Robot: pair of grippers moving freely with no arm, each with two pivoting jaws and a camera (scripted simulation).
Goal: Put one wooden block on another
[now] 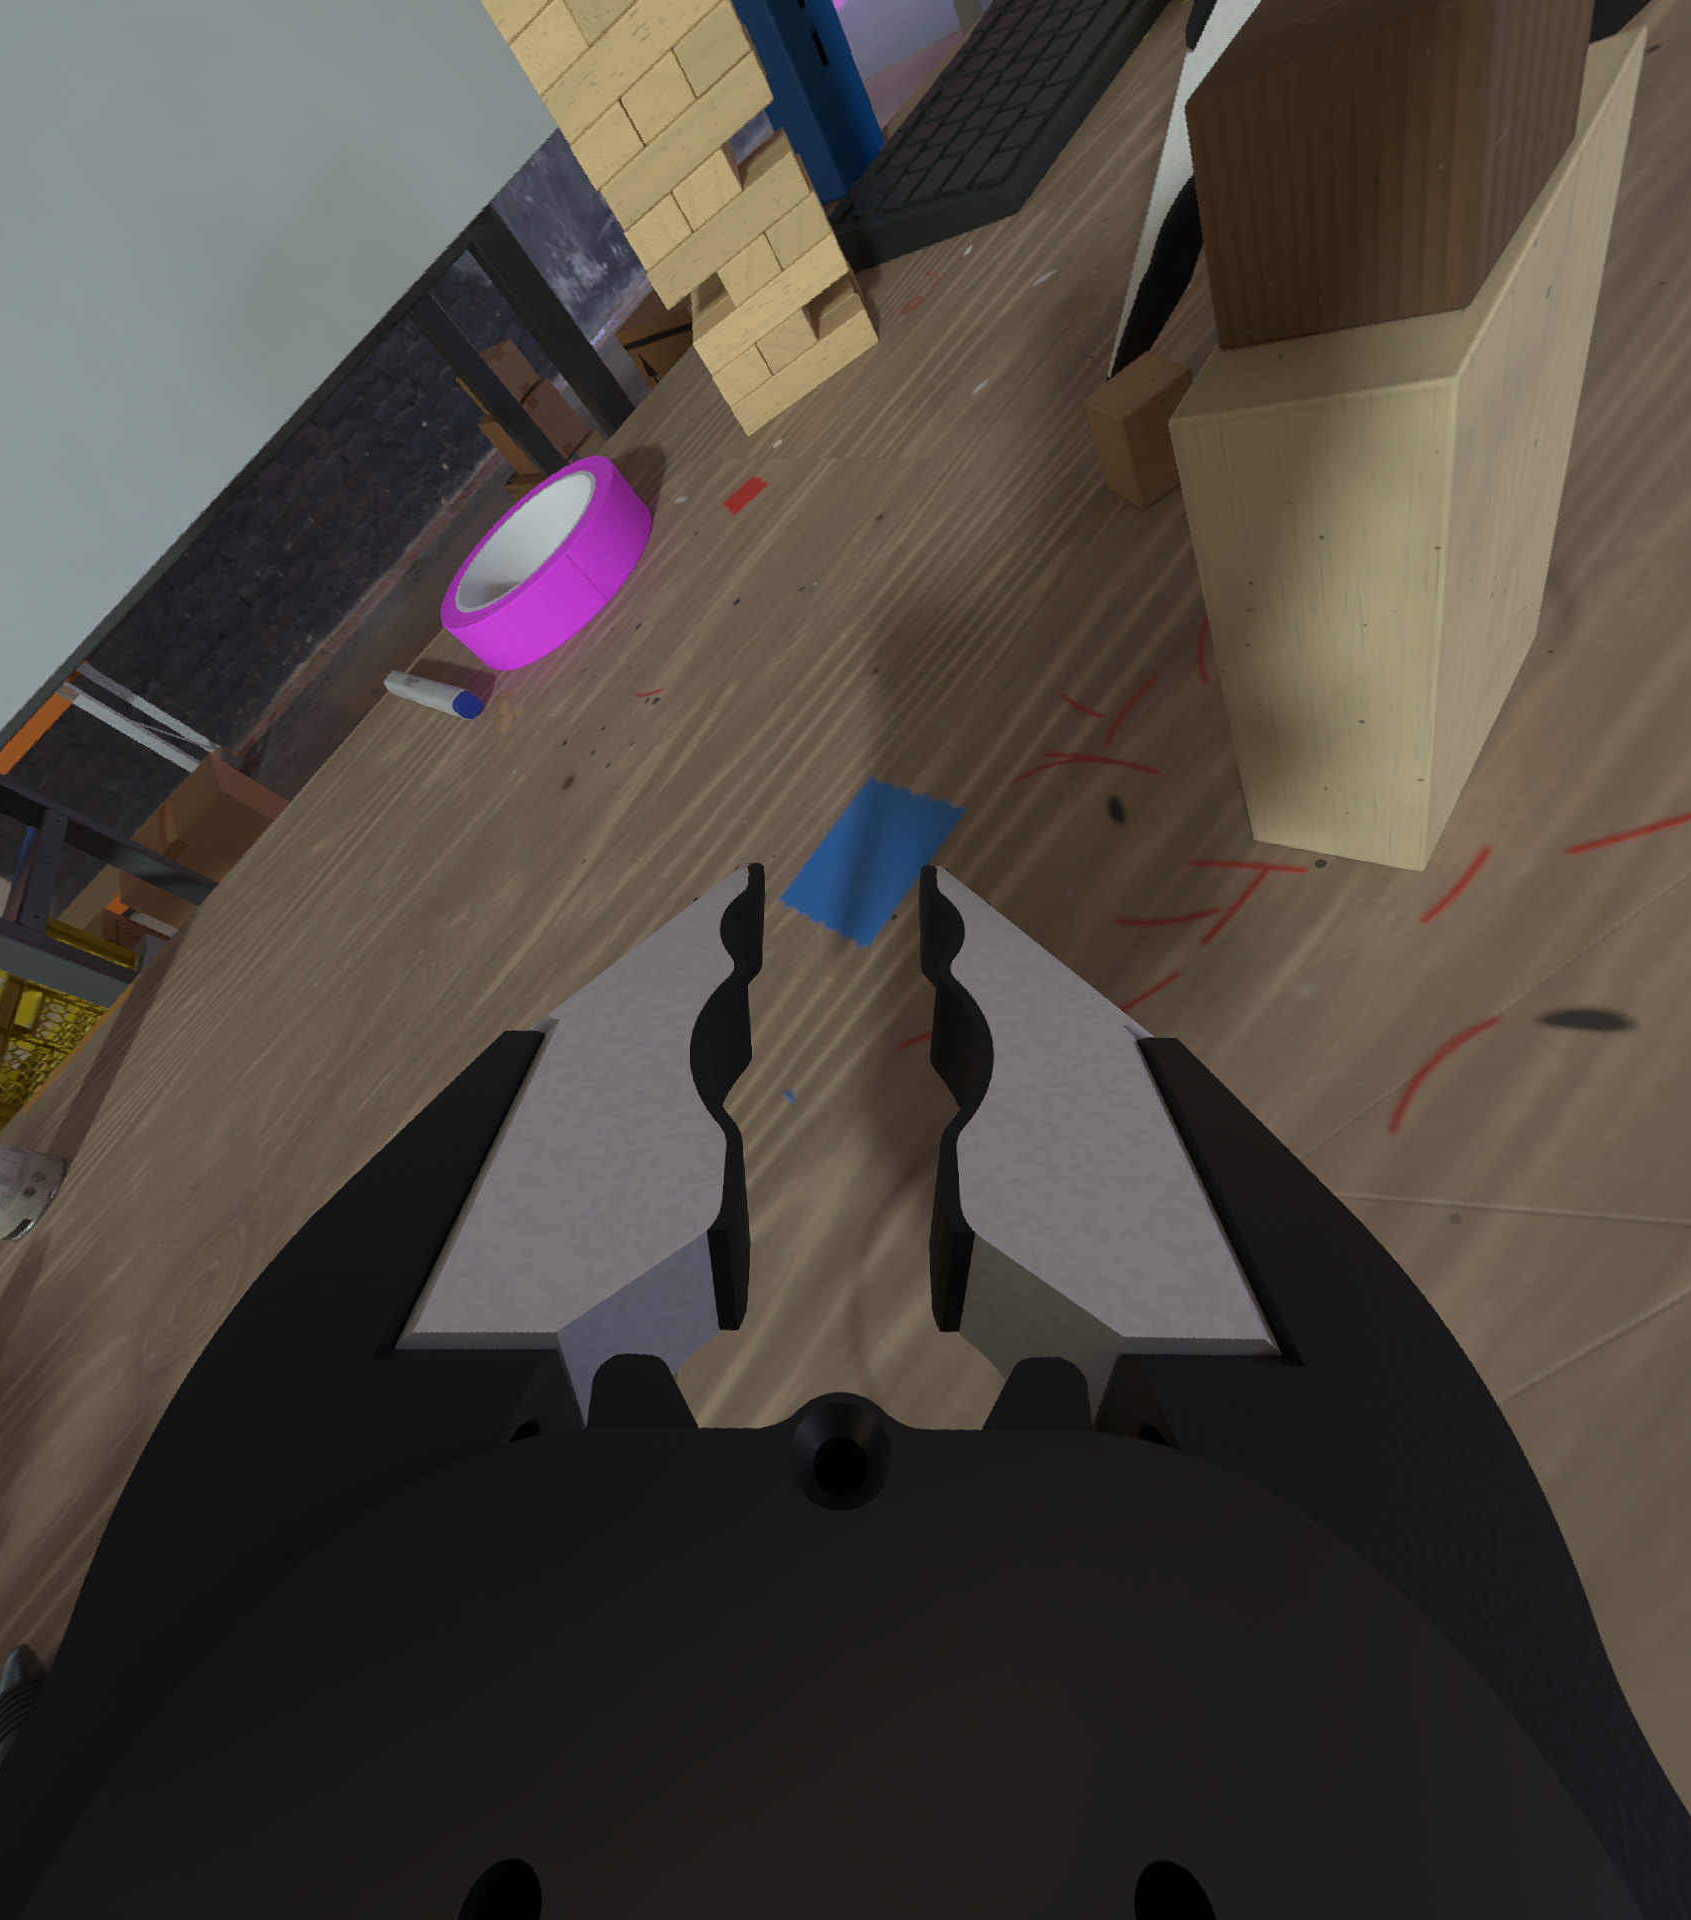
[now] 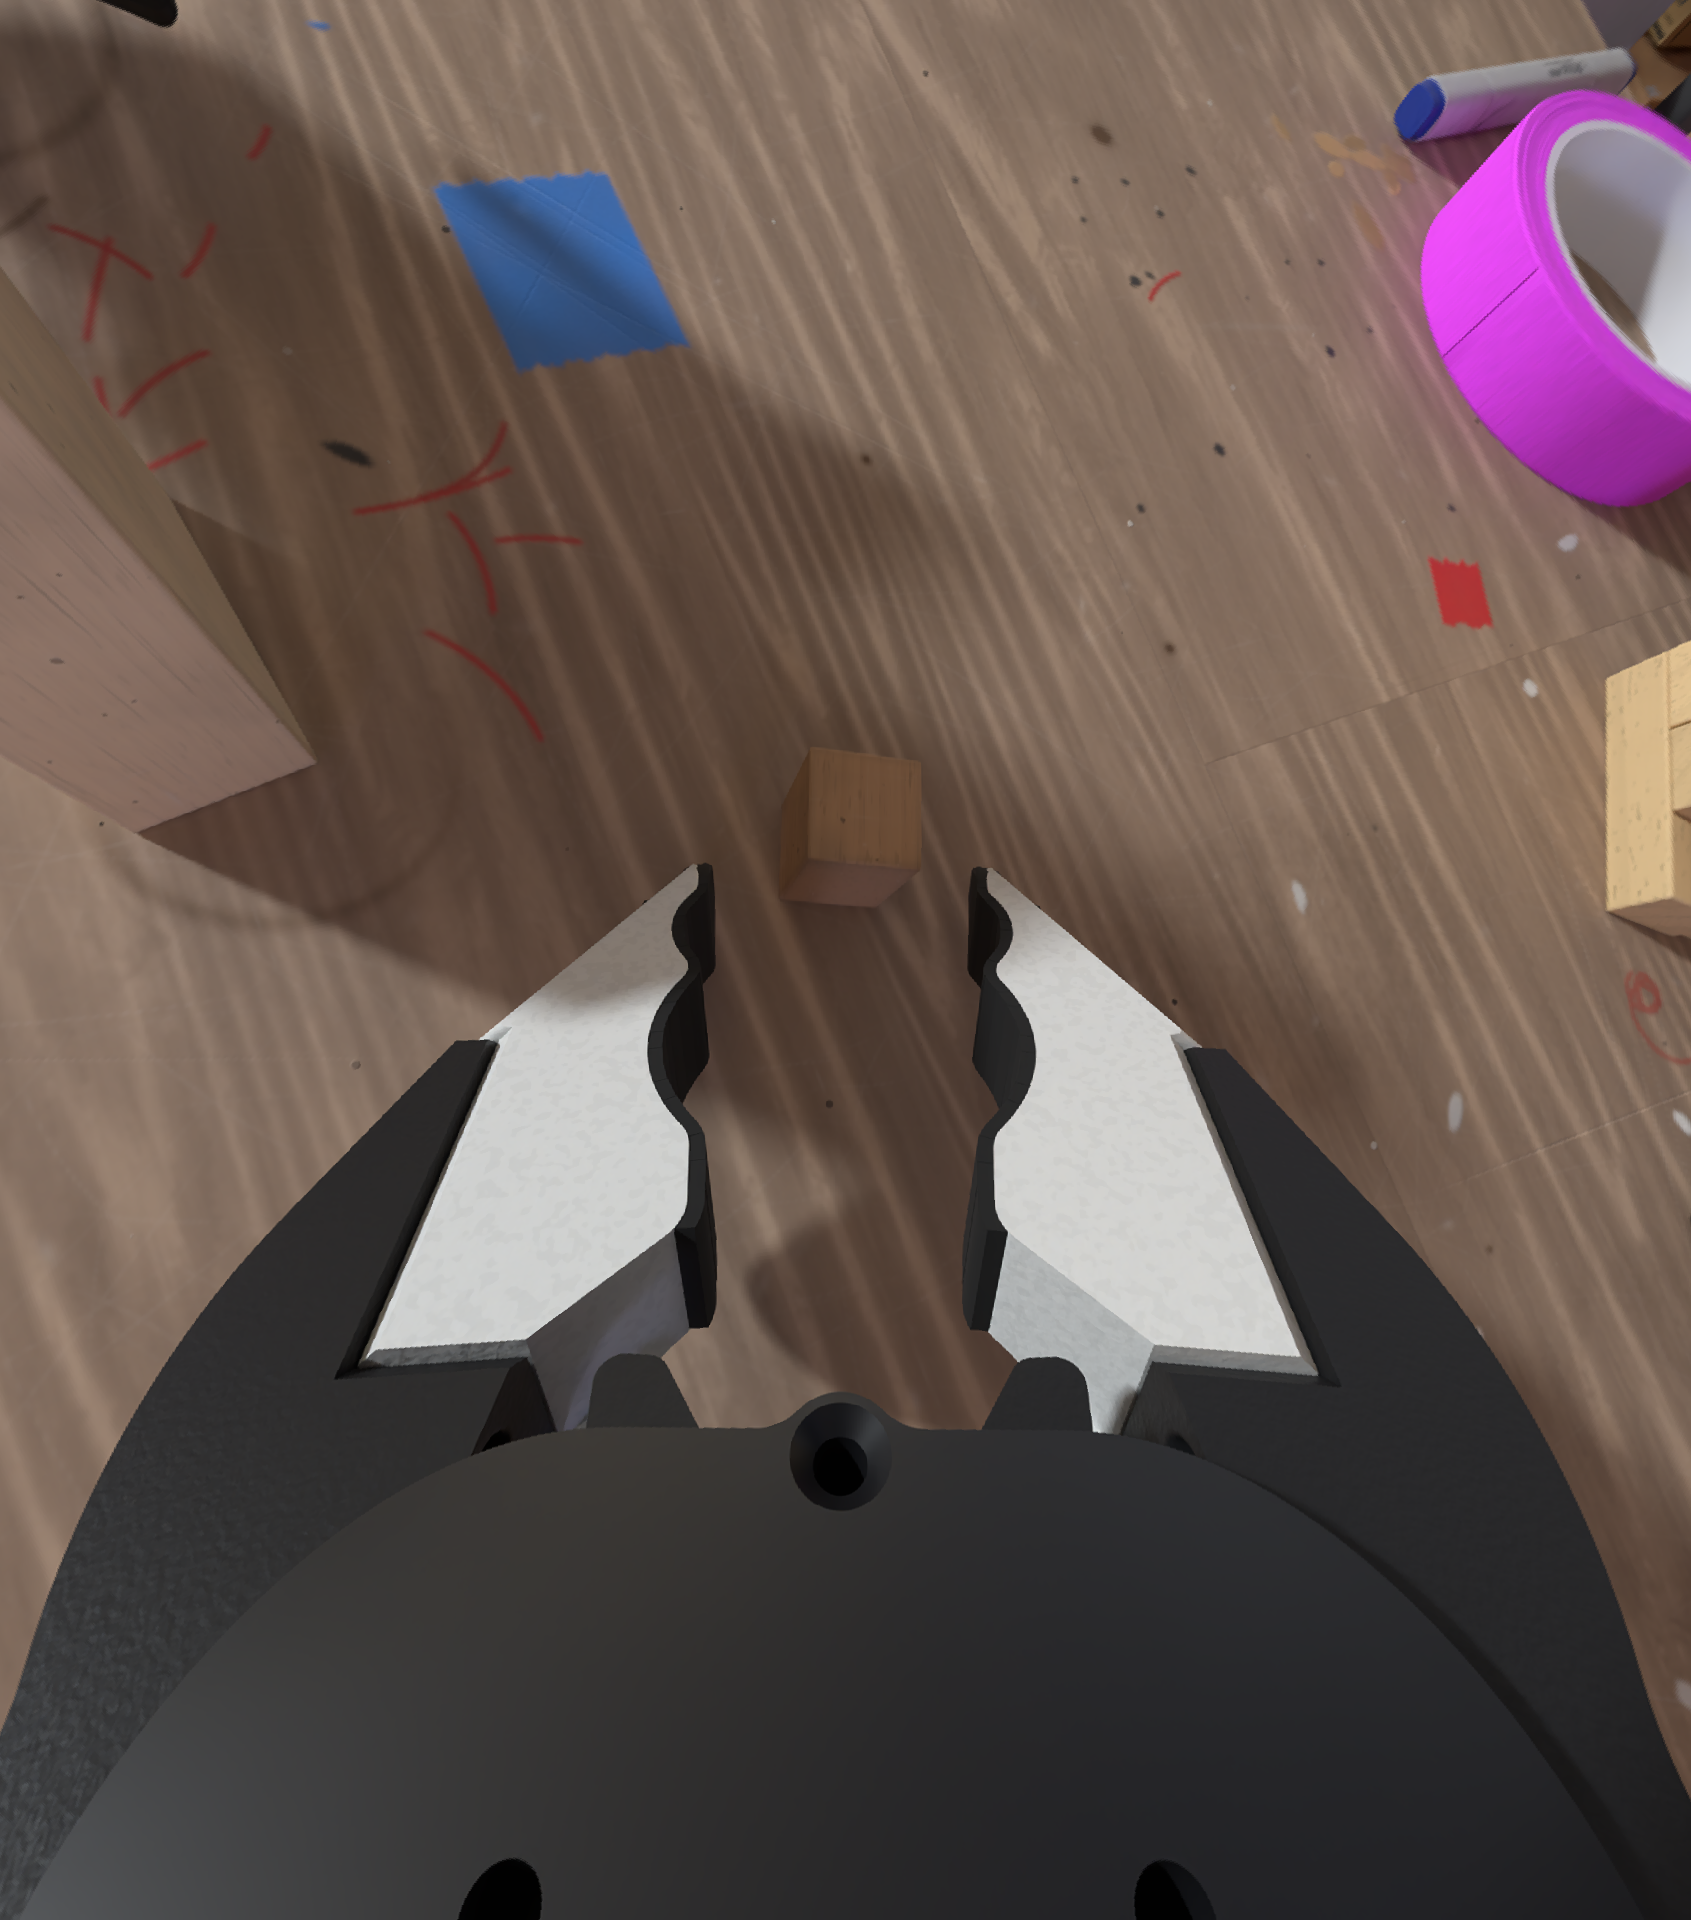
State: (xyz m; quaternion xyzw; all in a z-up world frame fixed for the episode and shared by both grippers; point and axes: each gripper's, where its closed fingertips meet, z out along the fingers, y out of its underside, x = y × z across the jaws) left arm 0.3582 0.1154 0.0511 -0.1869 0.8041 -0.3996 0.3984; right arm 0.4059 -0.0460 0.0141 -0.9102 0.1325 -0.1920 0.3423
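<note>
Right claw (image 2: 841, 883) released, jaws spread and empty, poised above the bench (image 2: 1028, 727) with a small brown block (image 2: 851, 826) lying just beyond the fingertips, in line with the gap. Left claw (image 1: 841, 883) likewise released and empty, hanging over a blue patch (image 1: 872, 862) on the bench. Farther off: a tall pale block (image 1: 1360, 582), upright, with a dark block (image 1: 1381, 177) on top, the small brown block near its foot; pink tape (image 1: 550, 561), a marker (image 1: 436, 694), a block tower (image 1: 716, 197), a keyboard (image 1: 986, 114). Step in hand, seemingly: approach, nothing yet gripped. Next move likely calls for lowering the right claw around the small block, clenching squarely on opposite faces, then lifting clear toward another block.
</note>
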